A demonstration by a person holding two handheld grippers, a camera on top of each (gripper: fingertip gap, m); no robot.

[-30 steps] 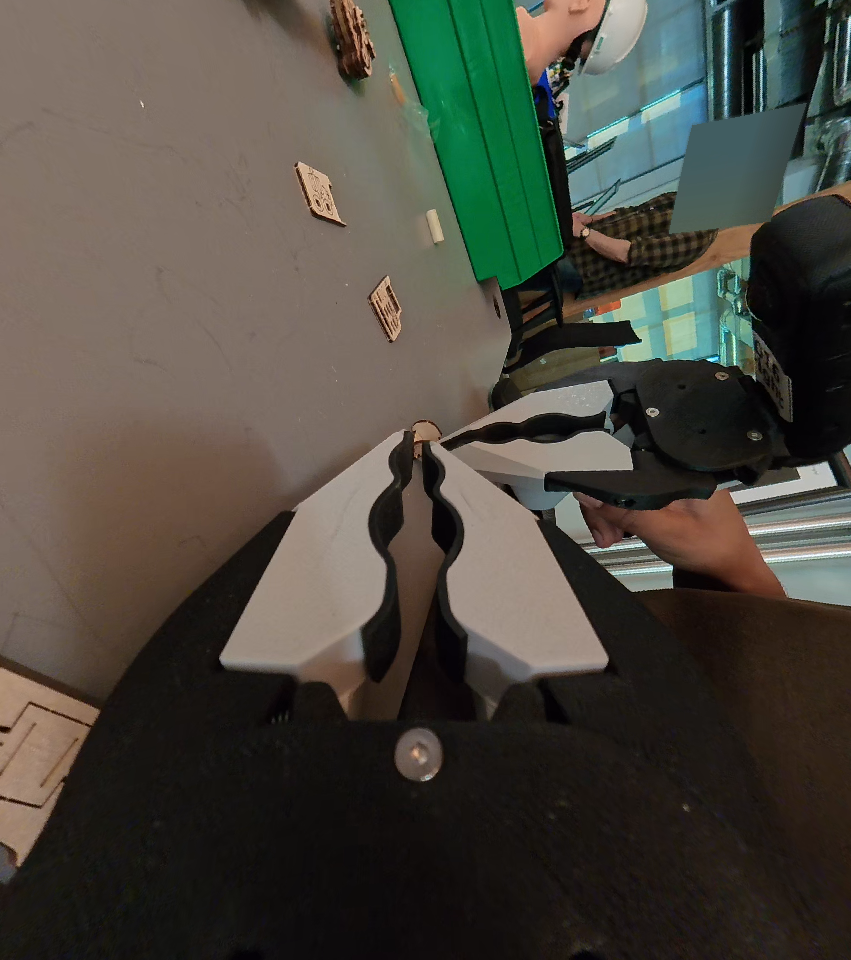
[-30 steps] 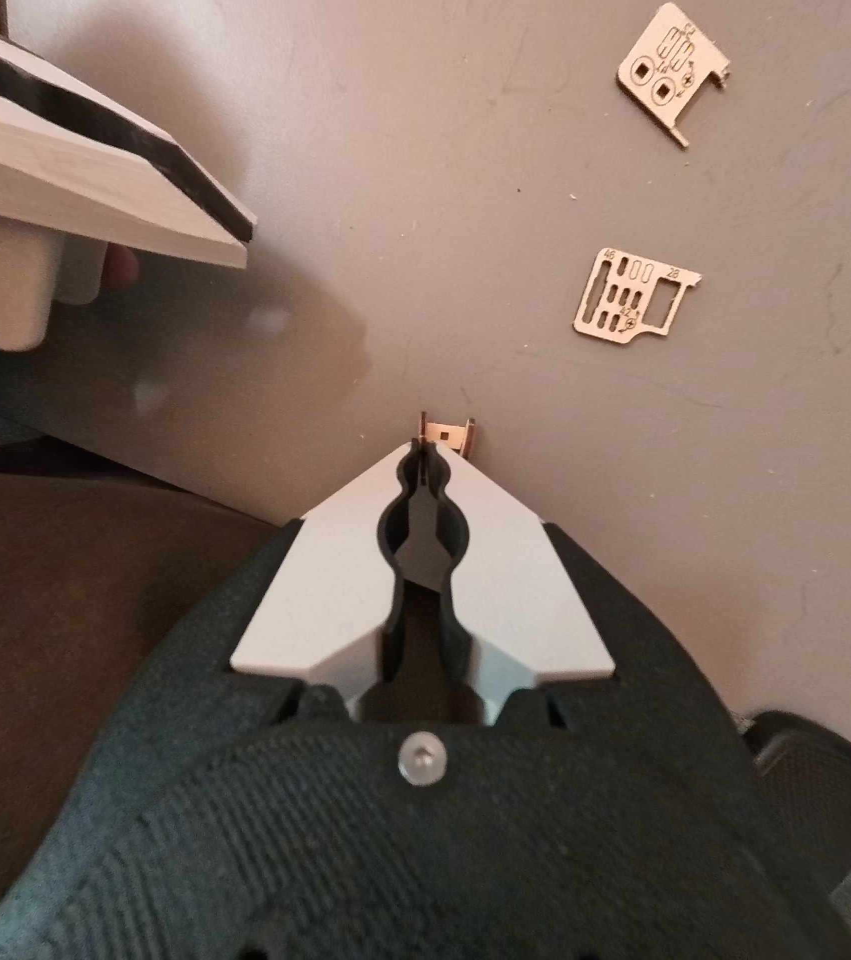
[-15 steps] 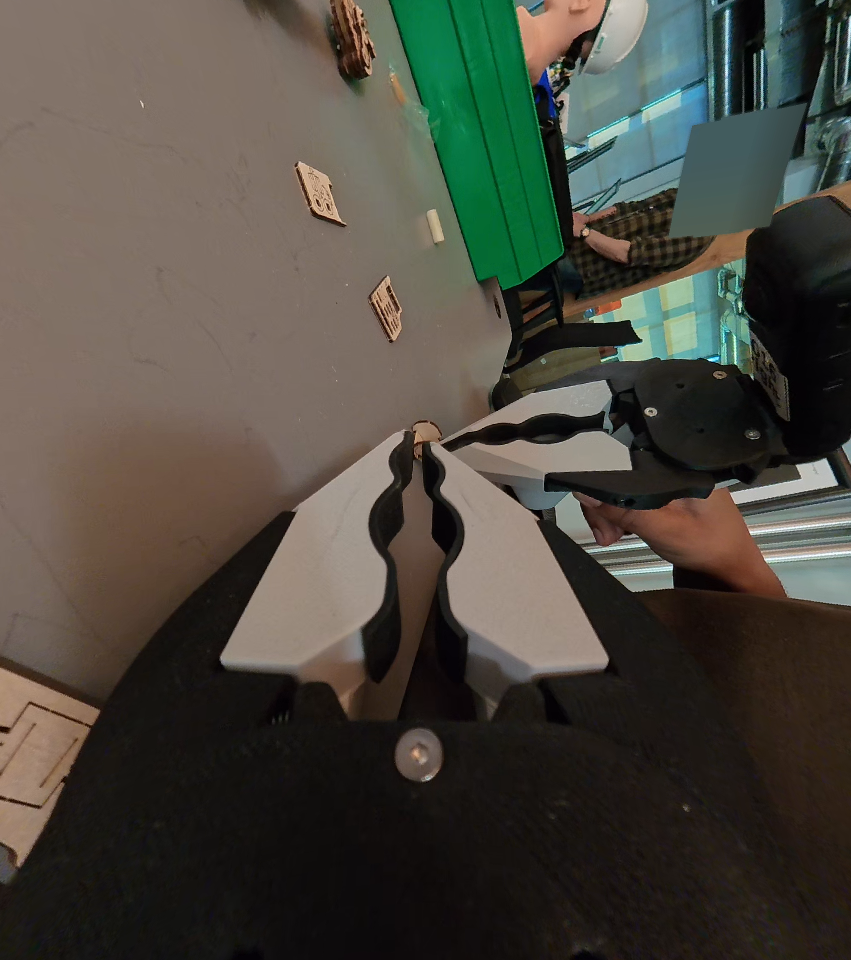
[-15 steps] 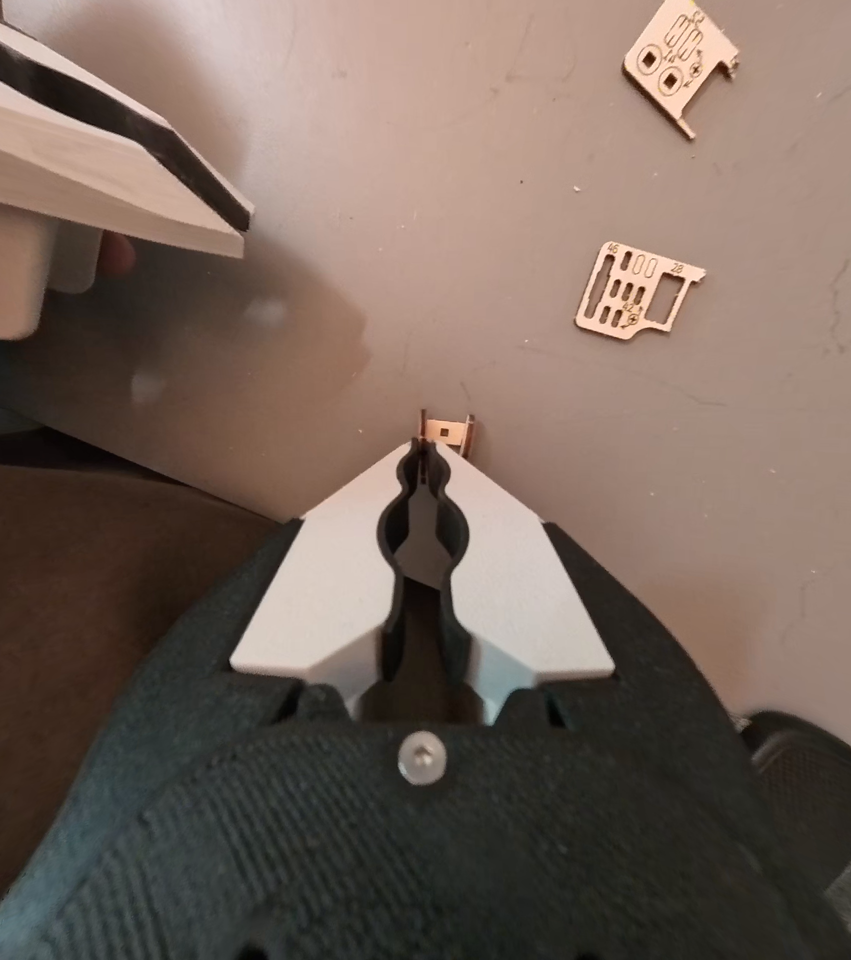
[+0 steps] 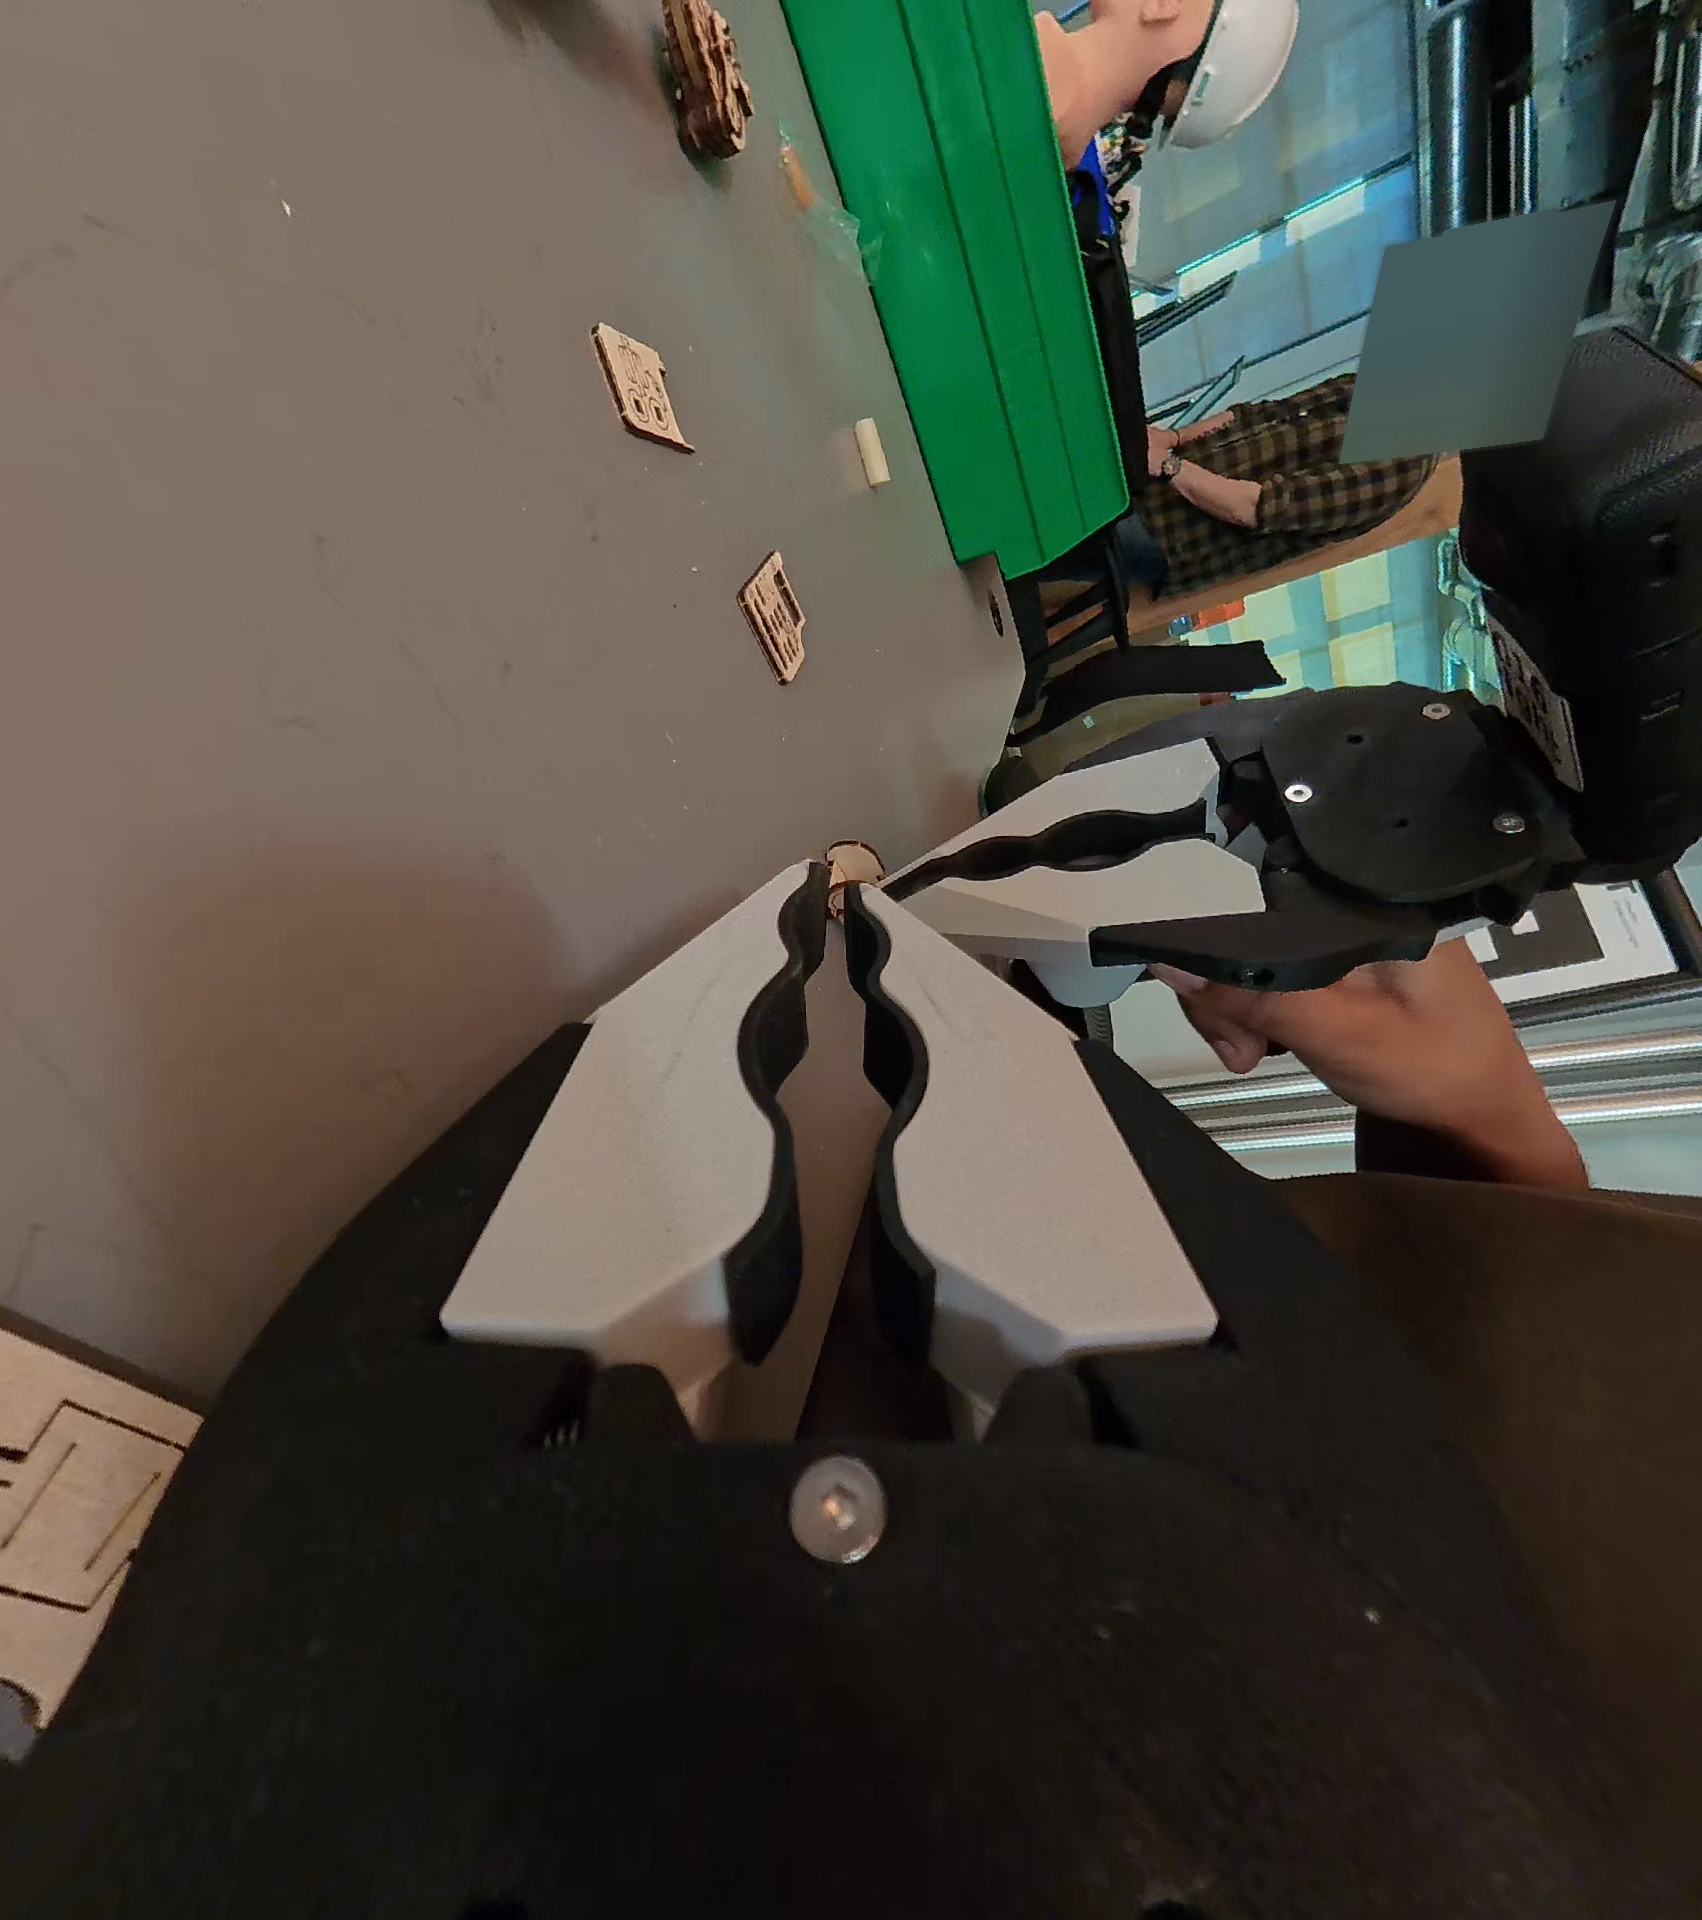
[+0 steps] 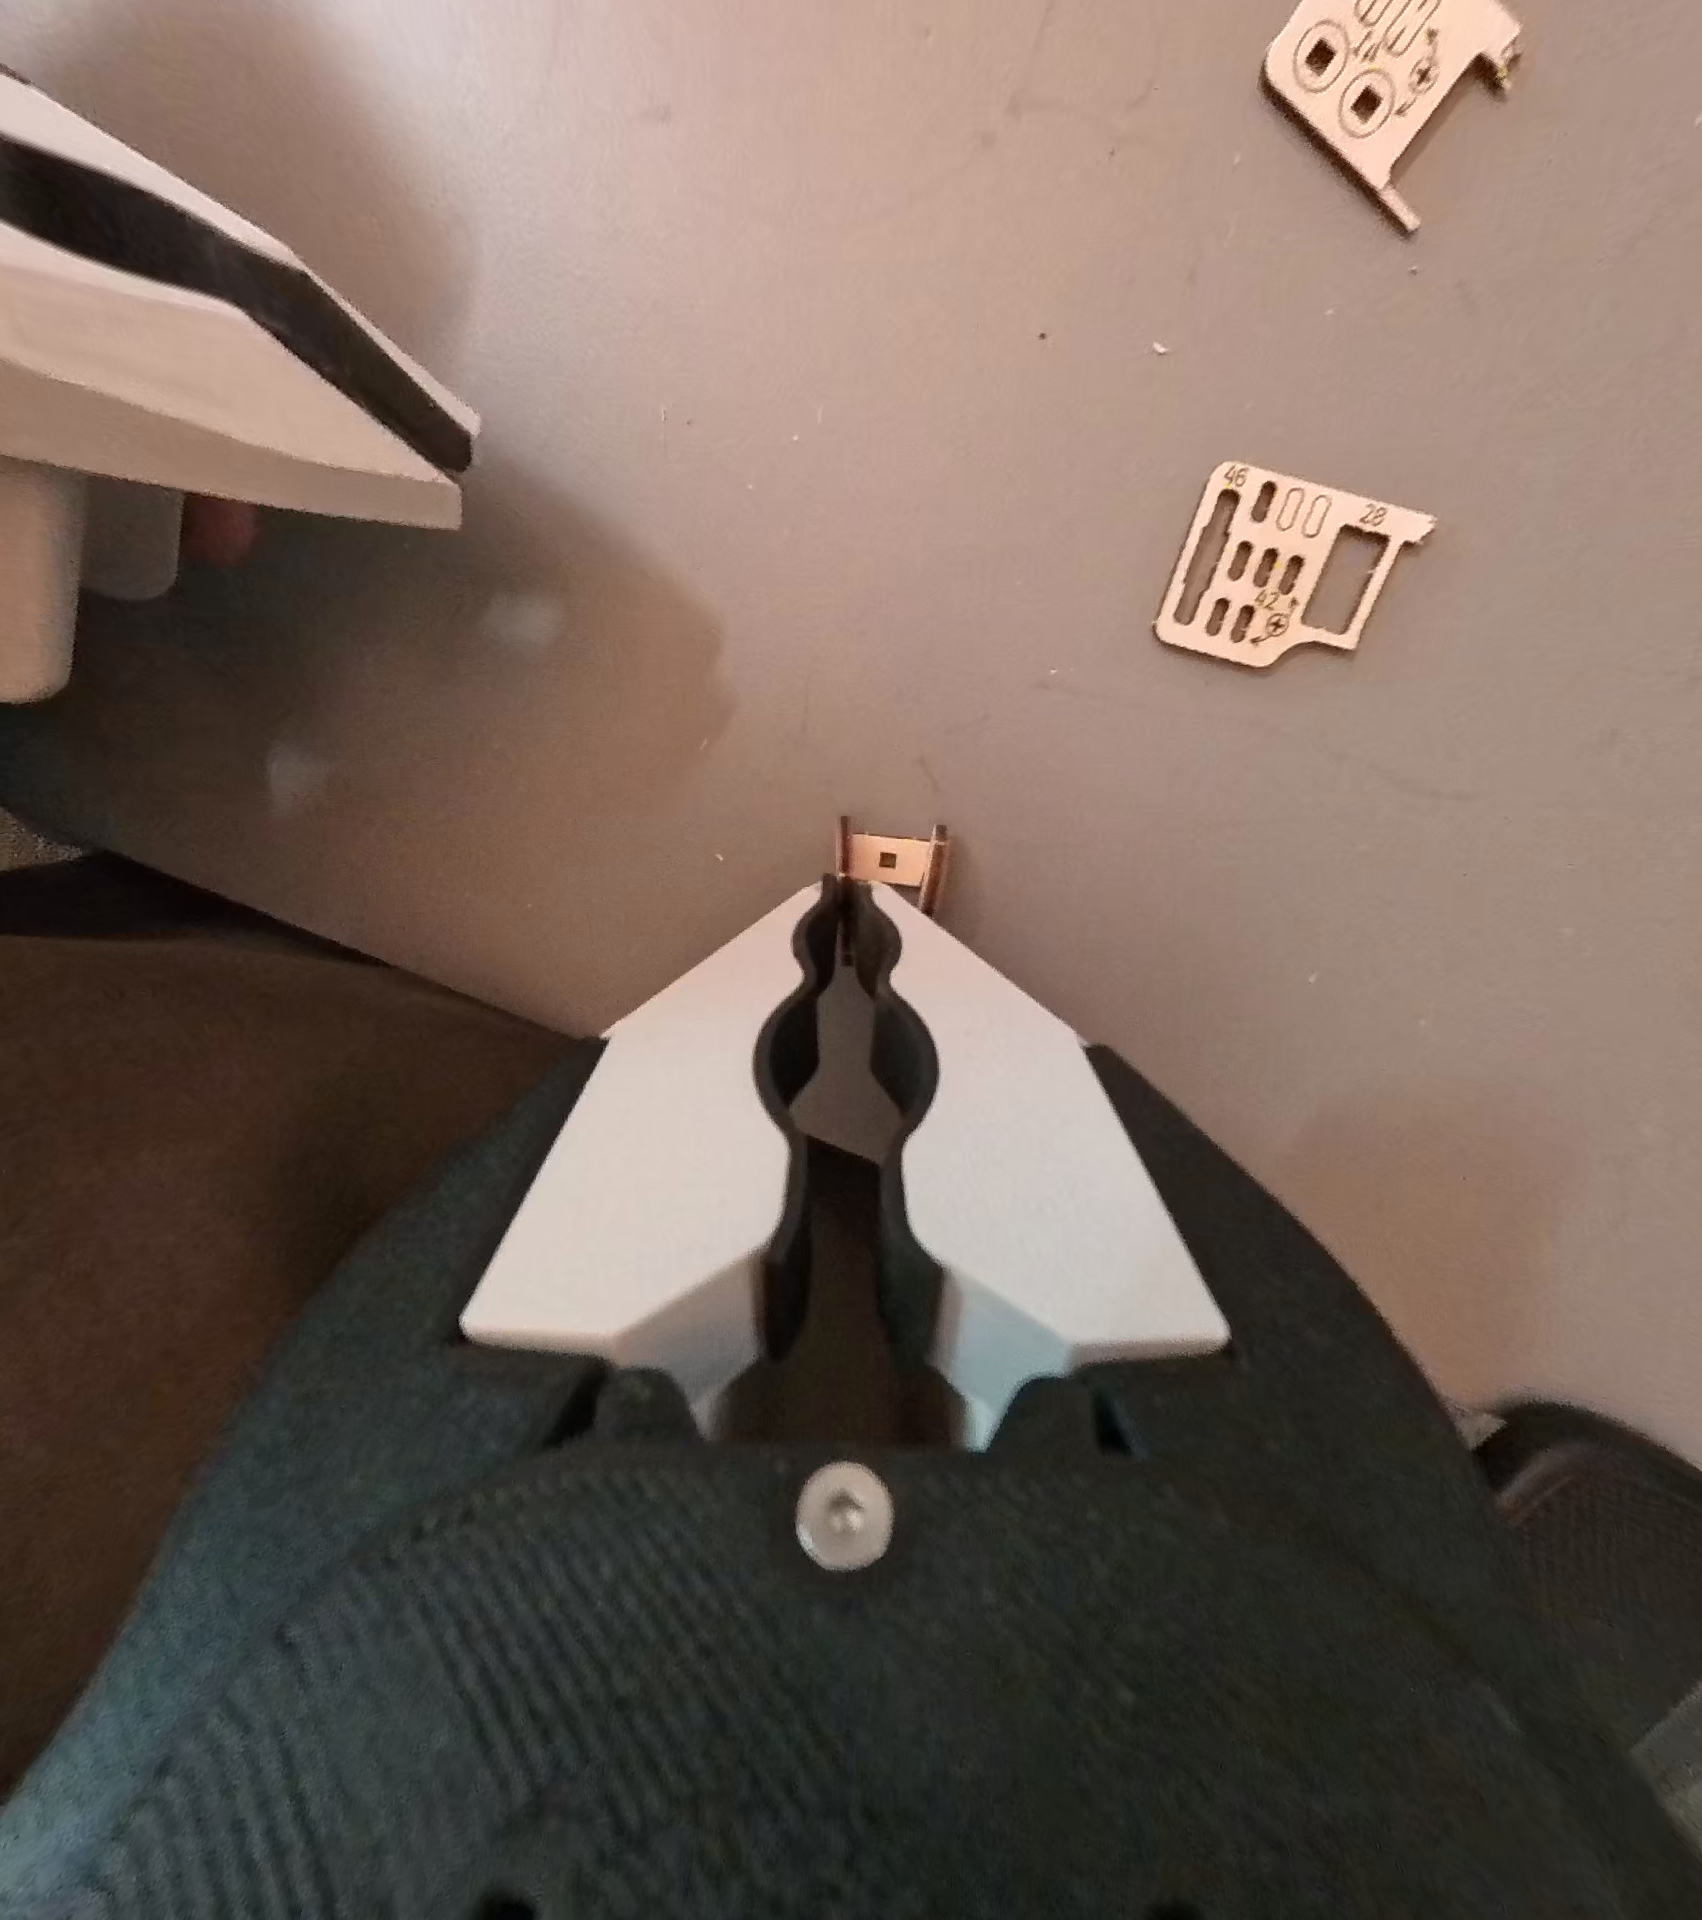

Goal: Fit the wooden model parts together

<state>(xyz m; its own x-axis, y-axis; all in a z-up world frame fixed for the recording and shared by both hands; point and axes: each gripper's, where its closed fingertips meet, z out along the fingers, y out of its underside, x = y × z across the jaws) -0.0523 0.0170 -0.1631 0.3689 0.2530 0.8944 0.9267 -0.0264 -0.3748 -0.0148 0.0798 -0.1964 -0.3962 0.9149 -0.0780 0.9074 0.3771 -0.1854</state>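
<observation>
Grey table [image 6: 1449, 935]: two flat cut-out wooden plates [image 6: 1288, 566] [image 6: 1387, 94] lie well apart from the work; green bin [image 5: 972, 270] at far edge. Nothing in the way. Right gripper [image 6: 845, 902] clenched on small wooden assembly [image 6: 894, 854], its crosspiece lying sideways past the tips. Left gripper [image 5: 834, 896] tips nearly closed on a small wooden piece [image 5: 849, 864]; grip: cannot tell.

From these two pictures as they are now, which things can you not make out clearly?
- Left wrist view: the small wooden piece at the left gripper tips is mostly hidden by the fingers; its shape is unclear.
- Right wrist view: the wooden part in the right gripper shows only its far end.
- Left wrist view: the wooden sheet is cut off by the edge.
- Whether the two held pieces touch: cannot tell.
</observation>
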